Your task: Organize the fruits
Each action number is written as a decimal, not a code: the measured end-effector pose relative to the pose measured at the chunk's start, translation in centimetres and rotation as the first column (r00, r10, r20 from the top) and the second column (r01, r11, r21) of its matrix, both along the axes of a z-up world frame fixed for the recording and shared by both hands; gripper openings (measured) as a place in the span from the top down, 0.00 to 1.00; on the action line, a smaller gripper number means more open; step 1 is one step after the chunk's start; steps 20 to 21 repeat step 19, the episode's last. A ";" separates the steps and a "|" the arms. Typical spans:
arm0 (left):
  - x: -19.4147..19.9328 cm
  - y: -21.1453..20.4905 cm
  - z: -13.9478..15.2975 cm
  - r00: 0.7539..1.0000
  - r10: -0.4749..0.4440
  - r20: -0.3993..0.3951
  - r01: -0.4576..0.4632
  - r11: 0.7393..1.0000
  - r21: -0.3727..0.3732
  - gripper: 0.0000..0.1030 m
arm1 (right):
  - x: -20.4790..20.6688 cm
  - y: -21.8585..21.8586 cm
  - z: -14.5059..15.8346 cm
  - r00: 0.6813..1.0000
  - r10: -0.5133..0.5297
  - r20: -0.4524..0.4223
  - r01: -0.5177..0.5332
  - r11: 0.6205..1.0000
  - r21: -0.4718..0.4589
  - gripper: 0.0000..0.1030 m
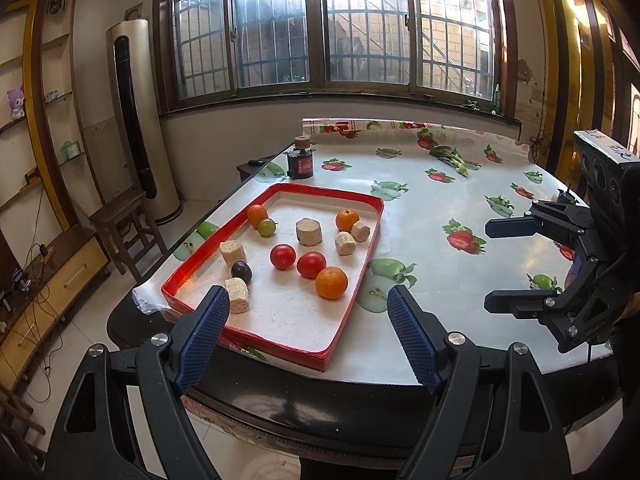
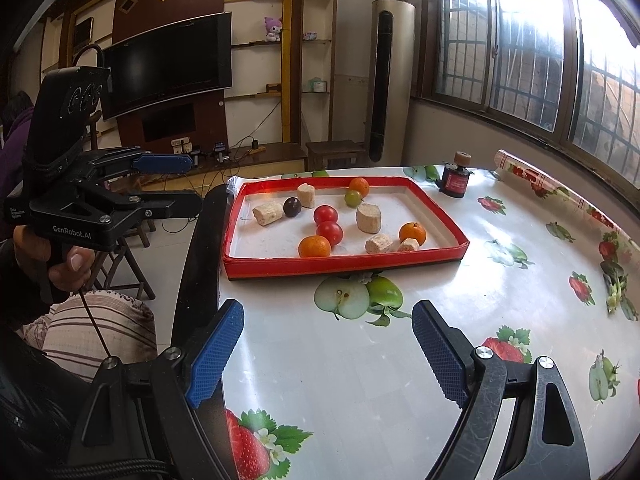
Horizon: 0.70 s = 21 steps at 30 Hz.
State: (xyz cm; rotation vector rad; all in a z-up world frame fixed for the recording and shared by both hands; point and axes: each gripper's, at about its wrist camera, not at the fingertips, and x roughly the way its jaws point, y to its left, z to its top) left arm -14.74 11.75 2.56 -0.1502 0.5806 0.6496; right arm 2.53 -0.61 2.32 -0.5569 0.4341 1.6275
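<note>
While three oranges [image 1: 331,282], two tomatoes [image 1: 311,264] and a plum [image 1: 241,272] are lying in the red tray [image 1: 372,236] on the worktop [image 1: 432,216], the left gripper [image 1: 308,312], marked "GenRobot.AI", and right gripper [image 2: 328,332] are hovering wide open, gripping nothing.

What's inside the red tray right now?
The red tray holds three oranges, two tomatoes, a green fruit, a dark plum and five pale chunks. Nothing looks covered.
</note>
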 end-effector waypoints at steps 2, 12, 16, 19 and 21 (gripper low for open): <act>0.0 0.0 0.0 1.000 -0.003 0.000 0.003 1.000 0.001 0.21 | 0.0 0.0 0.1 1.000 0.001 -0.003 -0.001 1.000 0.006 0.15; -0.2 0.3 -0.1 1.000 0.011 0.021 -0.010 1.000 -0.017 0.21 | -0.1 -0.1 0.4 1.000 -0.005 -0.015 0.005 1.000 0.024 0.15; -0.4 0.5 -0.1 0.999 0.022 0.024 -0.021 1.000 -0.023 0.21 | 0.0 -0.2 0.3 1.000 -0.008 -0.017 0.008 1.000 0.022 0.15; -0.2 0.5 -0.1 1.000 0.008 0.018 -0.007 0.999 -0.033 0.21 | 0.1 -0.3 0.1 1.000 -0.025 -0.019 0.025 1.000 0.013 0.15; -0.2 0.5 -0.1 1.000 0.008 0.018 -0.007 0.999 -0.033 0.21 | 0.1 -0.3 0.1 1.000 -0.025 -0.019 0.025 1.000 0.013 0.15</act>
